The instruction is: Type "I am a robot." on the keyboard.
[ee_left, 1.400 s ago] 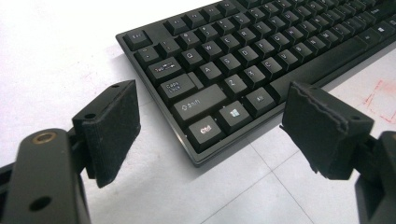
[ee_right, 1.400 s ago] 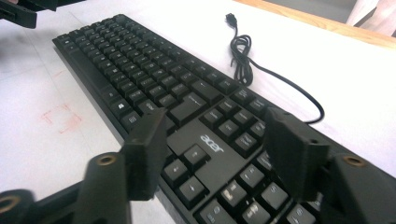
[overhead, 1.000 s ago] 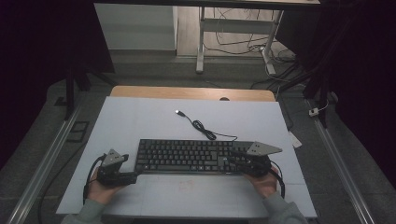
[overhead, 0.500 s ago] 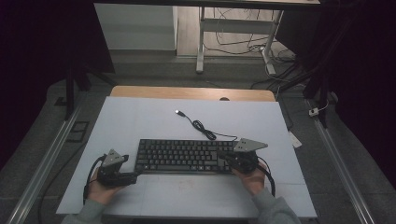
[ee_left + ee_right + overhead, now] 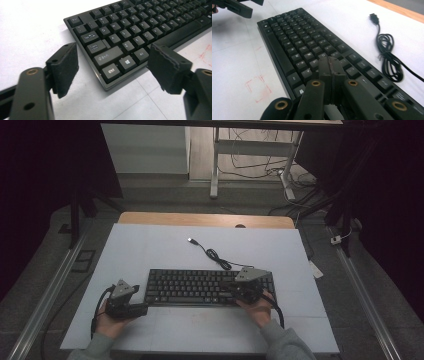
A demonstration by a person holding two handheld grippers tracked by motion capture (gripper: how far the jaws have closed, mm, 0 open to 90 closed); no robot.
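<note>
From above, I see the keyboard (image 5: 210,287) on the white table (image 5: 150,245), dark room around. My left gripper (image 5: 112,67) gapes empty, narrowing, at its corner. My right gripper (image 5: 329,72) is closed over the keys.

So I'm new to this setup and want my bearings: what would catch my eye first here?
The black keyboard in the middle of the white table, its cable coiled behind it with the plug lying loose. The right gripper, jaws shut, is over the keys at the keyboard's right end. The left gripper sits open at the left end, by the Ctrl corner; its jaws have just been closing a little with nothing between them.
</note>
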